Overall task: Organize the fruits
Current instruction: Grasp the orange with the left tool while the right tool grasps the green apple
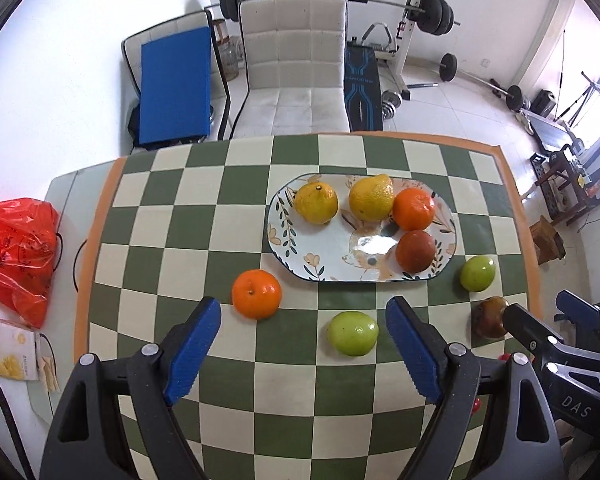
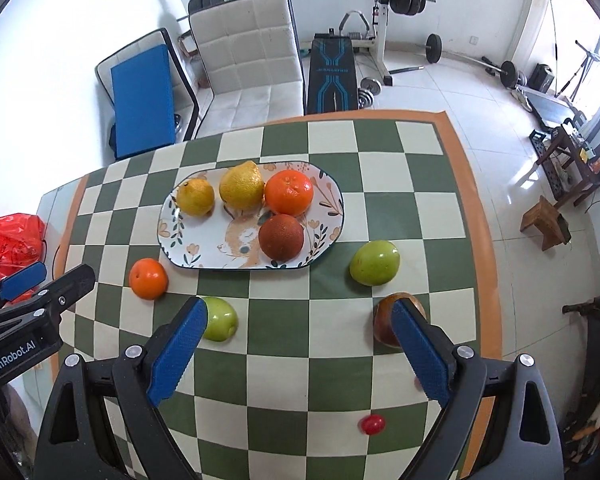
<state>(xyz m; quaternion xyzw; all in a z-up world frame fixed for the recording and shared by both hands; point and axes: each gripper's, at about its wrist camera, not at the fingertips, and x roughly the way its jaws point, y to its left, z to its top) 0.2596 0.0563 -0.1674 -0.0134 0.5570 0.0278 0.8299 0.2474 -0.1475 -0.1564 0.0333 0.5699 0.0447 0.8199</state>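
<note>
- Left gripper (image 1: 302, 322): jaws spread wide, nothing between them, hovering over the near part of the checked cloth (image 1: 180, 224). Right gripper (image 2: 296, 326): likewise spread and empty.
- Loose fruit on the cloth, all near the plate's front edge: an orange (image 1: 256, 294) at the left, a green apple (image 1: 353, 333) just ahead of the left gripper's right finger, a second green apple (image 2: 375, 263) at the right, and a brown-red fruit (image 2: 386, 320) partly hidden behind the right gripper's right finger.
- Small red fruit (image 2: 372, 424) lies alone, close to the near edge.
- Oval plate (image 1: 284, 224) sits mid-table, holding two yellow citrus (image 1: 316, 202), an orange and a dark red-brown fruit. Its near-left part is bare, probably room for the rest.
- Judgement: sorting roughly half done. Each gripper is poised over the strays on its own side, so each can likely take its nearest fruit without crossing over.
- Beyond the cloth: a red plastic bag (image 1: 16, 252) at the table's left.
</note>
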